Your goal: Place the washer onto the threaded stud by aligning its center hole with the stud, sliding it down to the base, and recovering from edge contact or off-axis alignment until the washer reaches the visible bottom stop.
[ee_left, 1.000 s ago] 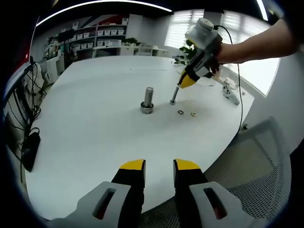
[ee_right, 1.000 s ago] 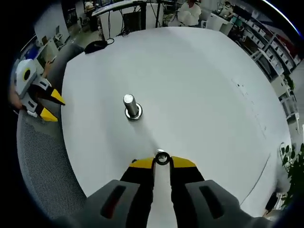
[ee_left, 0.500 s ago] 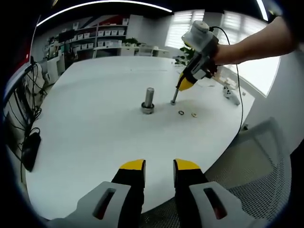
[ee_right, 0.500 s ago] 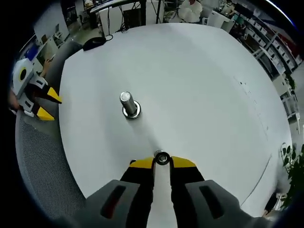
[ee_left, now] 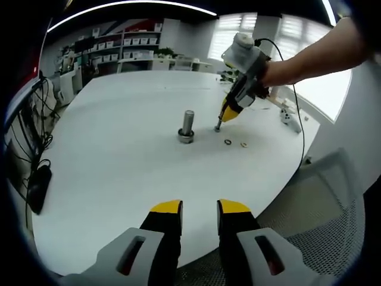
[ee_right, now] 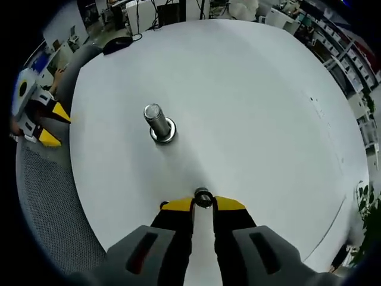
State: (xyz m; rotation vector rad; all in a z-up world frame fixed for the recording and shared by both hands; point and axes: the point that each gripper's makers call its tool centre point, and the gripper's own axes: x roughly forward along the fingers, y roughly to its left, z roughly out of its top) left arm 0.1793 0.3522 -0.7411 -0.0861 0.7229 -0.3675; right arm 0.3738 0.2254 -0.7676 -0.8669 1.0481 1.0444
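A steel threaded stud point(ee_left: 188, 124) stands upright on a wider round base in the middle of the white table point(ee_left: 119, 137). Two small washers point(ee_left: 228, 142) point(ee_left: 243, 143) lie flat to its right. My right gripper point(ee_left: 228, 113), held by a person's hand, hovers just right of the stud, shut on a small round metal piece point(ee_right: 203, 197) whose lower end is close to the tabletop. In the right gripper view the stud point(ee_right: 156, 121) stands ahead and to the left of my right gripper point(ee_right: 203, 204). My left gripper point(ee_left: 199, 205) stays open and empty over the near table edge.
A grey mesh chair point(ee_left: 321, 202) stands at the table's right edge. A white device point(ee_left: 290, 119) with a cable lies at the far right of the table. A black object point(ee_left: 37, 187) hangs off the left edge. My left gripper point(ee_right: 44, 122) appears at the left.
My right gripper has drifted a little toward the stud with the metal piece still held. The left gripper has not moved.
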